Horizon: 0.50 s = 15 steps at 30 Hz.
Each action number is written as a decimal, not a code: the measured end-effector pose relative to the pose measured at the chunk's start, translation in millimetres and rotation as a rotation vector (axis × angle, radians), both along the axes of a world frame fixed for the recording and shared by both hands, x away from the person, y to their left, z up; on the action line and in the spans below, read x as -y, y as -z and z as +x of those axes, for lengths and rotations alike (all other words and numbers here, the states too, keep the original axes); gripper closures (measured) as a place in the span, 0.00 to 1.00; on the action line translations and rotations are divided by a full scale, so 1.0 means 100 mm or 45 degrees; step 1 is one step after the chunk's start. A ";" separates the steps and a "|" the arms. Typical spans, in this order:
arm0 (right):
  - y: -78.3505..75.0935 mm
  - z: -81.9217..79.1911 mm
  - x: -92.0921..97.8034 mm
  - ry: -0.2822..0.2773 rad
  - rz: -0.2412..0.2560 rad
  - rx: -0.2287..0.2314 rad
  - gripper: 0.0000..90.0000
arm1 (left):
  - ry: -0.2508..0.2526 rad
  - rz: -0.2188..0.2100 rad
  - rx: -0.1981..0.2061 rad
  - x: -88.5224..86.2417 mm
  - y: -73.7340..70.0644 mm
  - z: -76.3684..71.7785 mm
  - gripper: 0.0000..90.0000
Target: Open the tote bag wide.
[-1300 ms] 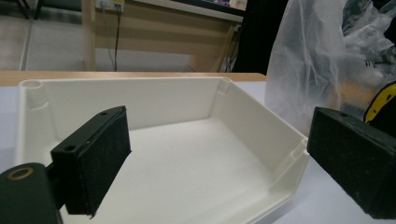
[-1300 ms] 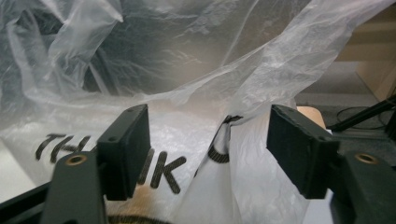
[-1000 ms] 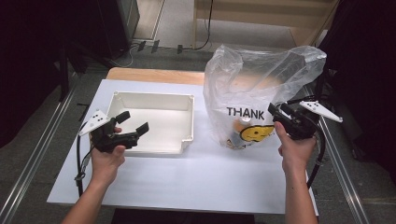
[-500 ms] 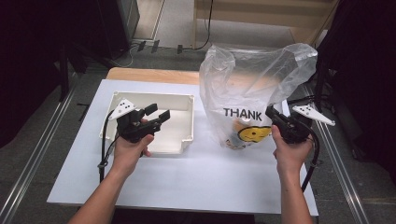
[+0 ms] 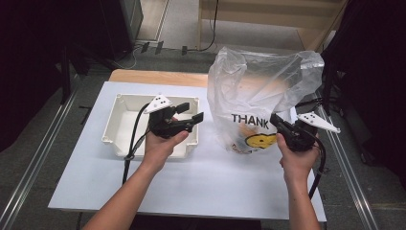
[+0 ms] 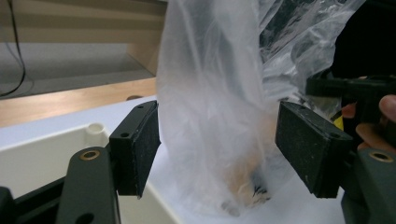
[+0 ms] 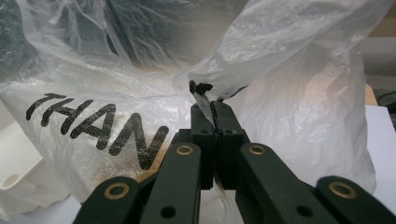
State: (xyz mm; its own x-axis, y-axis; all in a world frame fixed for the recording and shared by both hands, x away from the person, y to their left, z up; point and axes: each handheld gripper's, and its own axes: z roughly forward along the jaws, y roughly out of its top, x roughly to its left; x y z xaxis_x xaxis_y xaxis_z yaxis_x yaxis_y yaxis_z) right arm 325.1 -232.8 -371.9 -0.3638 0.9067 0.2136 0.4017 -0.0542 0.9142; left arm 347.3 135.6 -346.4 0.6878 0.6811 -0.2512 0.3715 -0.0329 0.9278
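- My right claw (image 7: 212,105) is pinched tight on a fold of the bag (image 5: 261,103), jaws together w/ thin film caught between them. Seen from above, that claw (image 5: 276,122) sits at the bag's 3 o'clock side, low down near the print.
- Why hold there: I reckon the pinch keeps the bag upright and stops it sliding on the counter (image 5: 215,177) while my other hand comes in.
- My left claw (image 5: 190,113) is wide open, holding nothing. It hovers over the 3 o'clock rim of the tray (image 5: 119,125), pointing toward the bag.
- In the left gripper view the pads (image 6: 142,144) frame the bag (image 6: 215,102) w/ clear gaps both sides, so no contact yet. Bag looks near, not touching.
- The bag stands on the counter at about 1 o'clock from centre, just beside the tray, top puffed up and loose. Something orange-ish lies in its bottom; can't tell what through the film.
- Tray looks empty, at 9 o'clock of the bag. My guess: it's parked close so whatever's in the bag has a short trip.
- Next, prob. grab the opposite side of the film w/ the left claw, to spread the mouth. Risk: thin plastic may tear or slip if pulled hard.
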 end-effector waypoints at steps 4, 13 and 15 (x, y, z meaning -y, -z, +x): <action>0.02 -0.02 -0.02 -0.018 -0.012 -0.001 0.99 | 0.002 0.020 0.038 0.16 -0.07 -0.01 0.33; 0.02 -0.04 -0.07 -0.064 -0.016 -0.006 0.98 | 0.009 0.032 0.085 0.40 -0.17 0.02 0.41; 0.02 -0.05 -0.07 -0.073 -0.021 -0.003 0.98 | 0.021 0.022 0.072 0.41 -0.17 0.03 0.54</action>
